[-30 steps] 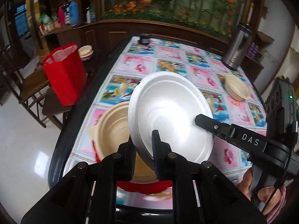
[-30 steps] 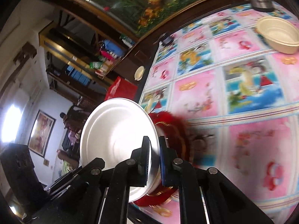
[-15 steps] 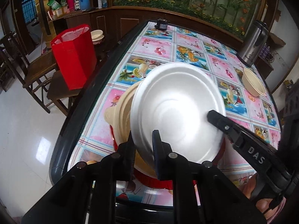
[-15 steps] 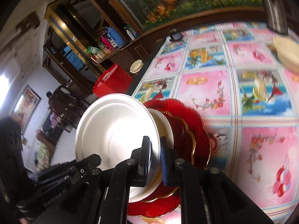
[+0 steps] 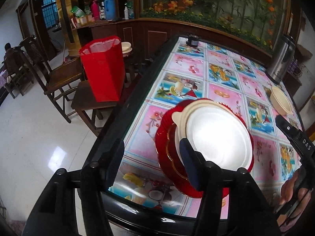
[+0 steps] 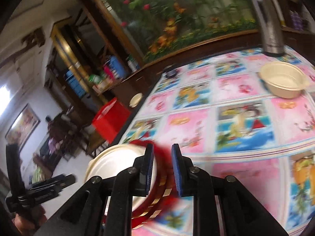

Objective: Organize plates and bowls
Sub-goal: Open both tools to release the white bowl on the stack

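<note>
The table (image 5: 226, 74), covered in a cloth of pink and blue fruit-and-flower panels under a dark rim, fills the middle and right of the left wrist view and the right half of the right wrist view. Beyond its far end a planted glass tank (image 5: 216, 2) spans the top of the frame. A red bag (image 5: 104, 68) stands on a wooden chair (image 5: 65, 82) at centre left, off the table's edge. A steel thermos jug (image 5: 281, 59) stands at the upper right corner of the table.

The stack sits near the table's near edge, lower centre of the left wrist view: a red scalloped plate (image 5: 163, 137) with gold trim at the bottom, a beige bowl (image 5: 181, 122) on it, and a white foam plate (image 5: 218, 137) on top. In the right wrist view the same stack is blurred at lower centre.

A second beige bowl (image 5: 280, 100) rests alone at the right of the table, near the jug.

The left gripper (image 5: 151, 163) is at the bottom of its view, its jaws opening wide; the right finger overlaps the stack's near rim, the left one is off the stack. The right gripper (image 6: 162, 169) is also opening, its blue-padded fingers (image 6: 177, 169) parted with the red plate's rim seen between them; whether they touch it is unclear.
</note>
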